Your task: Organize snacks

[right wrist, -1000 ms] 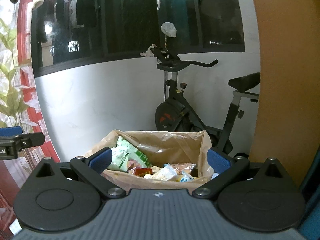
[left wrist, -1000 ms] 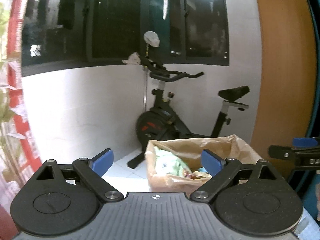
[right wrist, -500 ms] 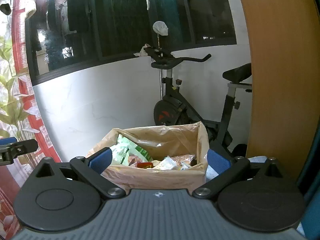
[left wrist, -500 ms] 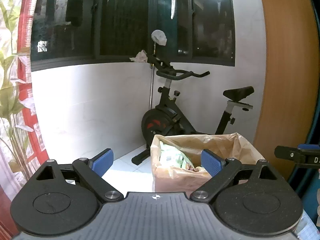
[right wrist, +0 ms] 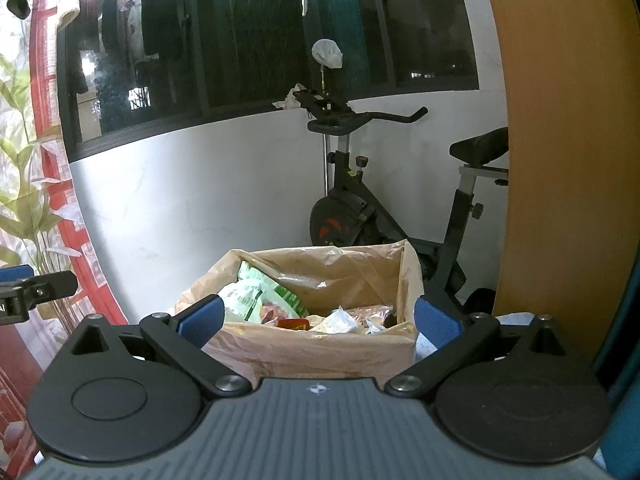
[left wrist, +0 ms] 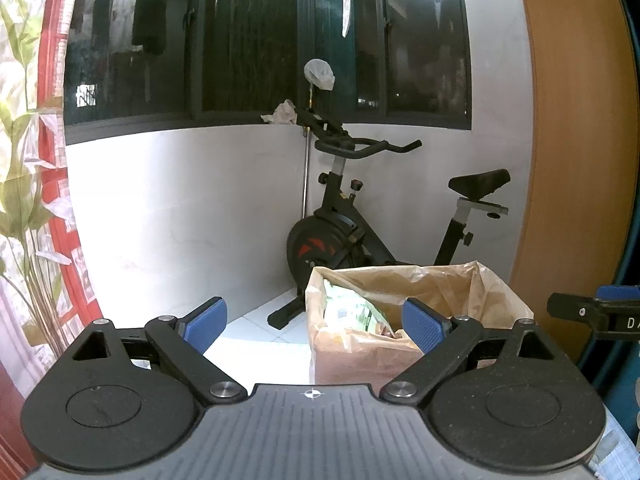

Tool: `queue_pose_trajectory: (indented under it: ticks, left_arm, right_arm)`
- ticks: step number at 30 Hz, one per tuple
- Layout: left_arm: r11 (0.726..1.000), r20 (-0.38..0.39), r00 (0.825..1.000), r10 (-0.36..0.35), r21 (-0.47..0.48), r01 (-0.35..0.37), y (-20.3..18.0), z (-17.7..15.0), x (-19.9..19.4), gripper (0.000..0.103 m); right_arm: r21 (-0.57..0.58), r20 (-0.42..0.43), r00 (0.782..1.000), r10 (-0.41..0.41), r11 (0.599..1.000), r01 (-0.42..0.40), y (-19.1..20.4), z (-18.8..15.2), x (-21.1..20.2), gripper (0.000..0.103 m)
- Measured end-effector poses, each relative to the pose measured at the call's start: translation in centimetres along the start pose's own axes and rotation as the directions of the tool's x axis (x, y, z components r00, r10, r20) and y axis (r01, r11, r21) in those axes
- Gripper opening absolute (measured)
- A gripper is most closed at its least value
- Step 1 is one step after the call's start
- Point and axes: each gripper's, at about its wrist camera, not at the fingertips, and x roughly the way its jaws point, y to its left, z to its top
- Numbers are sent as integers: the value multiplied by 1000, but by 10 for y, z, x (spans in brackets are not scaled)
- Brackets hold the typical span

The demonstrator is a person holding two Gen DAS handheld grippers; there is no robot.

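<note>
A cardboard box (right wrist: 320,350) lined with brown paper stands ahead, holding several snack packets, among them a green and white bag (right wrist: 260,296) and a red packet (right wrist: 293,323). The same box (left wrist: 360,356) appears right of centre in the left wrist view, with the green bag (left wrist: 350,310) leaning inside. My right gripper (right wrist: 318,318) is open, empty, level with the box's near side. My left gripper (left wrist: 316,320) is open and empty too, to the box's left. The right gripper's tip (left wrist: 592,314) shows at the right edge; the left gripper's tip (right wrist: 32,292) shows at the left edge.
A black exercise bike (left wrist: 352,224) stands behind the box against a white wall under dark windows. A wooden panel (right wrist: 560,140) rises on the right. A red frame and leafy curtain (left wrist: 36,180) fill the left. White tiled floor (left wrist: 256,332) lies left of the box.
Both grippers have drawn back and tilted up a little, so the box looks lower and farther. Both stay open and empty.
</note>
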Motion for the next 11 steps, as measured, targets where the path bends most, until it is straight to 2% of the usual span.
queue_pose_trajectory:
  ticks: [11]
  left_arm:
    - [1000,-17,1000,0,-11,0,1,-5,1,96]
  right_arm:
    - [-4,-11,1000,0,1000,0,0,-1,1,103]
